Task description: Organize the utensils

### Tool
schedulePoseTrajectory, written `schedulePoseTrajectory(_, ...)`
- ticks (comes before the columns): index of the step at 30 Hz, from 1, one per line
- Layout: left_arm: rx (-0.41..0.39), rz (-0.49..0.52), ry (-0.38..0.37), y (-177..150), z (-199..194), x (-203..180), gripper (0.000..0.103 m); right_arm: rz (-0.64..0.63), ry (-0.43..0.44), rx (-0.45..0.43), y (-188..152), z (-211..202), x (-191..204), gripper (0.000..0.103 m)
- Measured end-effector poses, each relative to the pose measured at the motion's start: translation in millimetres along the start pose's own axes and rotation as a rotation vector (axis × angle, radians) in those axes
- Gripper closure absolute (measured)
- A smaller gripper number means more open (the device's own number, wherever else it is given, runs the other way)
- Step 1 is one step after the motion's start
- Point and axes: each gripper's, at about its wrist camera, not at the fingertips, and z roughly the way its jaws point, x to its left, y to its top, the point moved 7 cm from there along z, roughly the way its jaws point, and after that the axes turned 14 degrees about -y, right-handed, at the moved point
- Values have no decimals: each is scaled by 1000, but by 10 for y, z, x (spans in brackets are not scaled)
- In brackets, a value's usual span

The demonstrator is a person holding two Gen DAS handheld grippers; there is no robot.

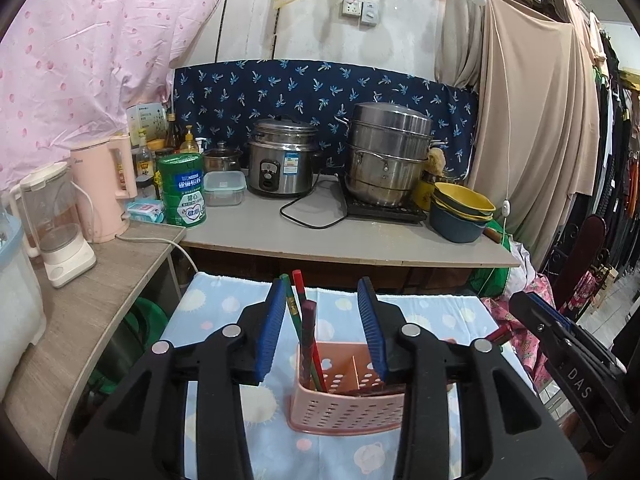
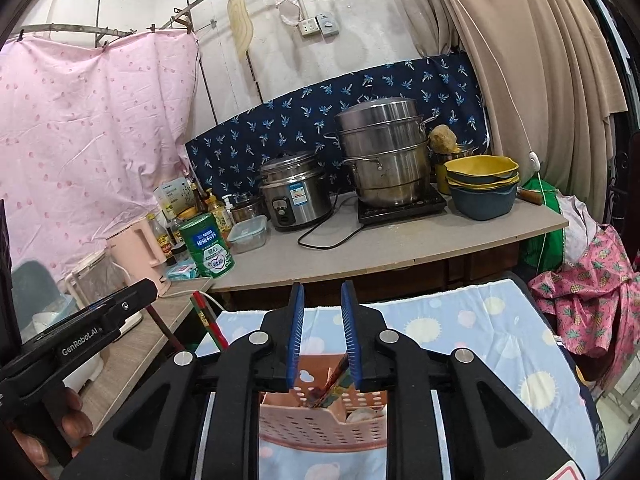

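Hovering over the pink holder (image 1: 348,408) on the patterned cloth (image 1: 224,312), the left hand-held gripper (image 1: 320,320) stands wide open and empty; the chopsticks (image 1: 308,332) rise between its pads without touching, already standing in the holder's left compartment, probably just dropped there. To the right, the right hand-held gripper (image 2: 320,336) is parted more narrowly, also gripping nothing, above the same holder with a chopstick (image 2: 336,376) leaning just below. The holder's right compartment is mostly hidden; something pale lies inside, hard to identify.
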Motion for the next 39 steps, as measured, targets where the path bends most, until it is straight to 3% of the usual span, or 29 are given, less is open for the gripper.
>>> schedulePoseTrajectory(4,14,10,8,-46,-45,-18,67,5,1,6,-29,-44,-6,83)
schedulePoseTrajectory(7,24,9,9,-99,-100,-30,59,6,5,7,-57,-111,-9,83)
schedulePoseTrajectory(13,52,38,20,-275,-229,-108,56,7,12,24,-195,-286,-10,70)
schedulePoseTrajectory(29,205,47,38,-1079,-488,-208,55,-9,16,162,-1048,-731,-28,68)
schedulePoseTrajectory(32,223,40,54,-1216,-567,-195,46,0,-3,187,-1173,-831,-86,68)
schedulePoseTrajectory(39,246,40,76,-1455,-747,-217,39,-5,-67,239,-1407,-994,-221,62)
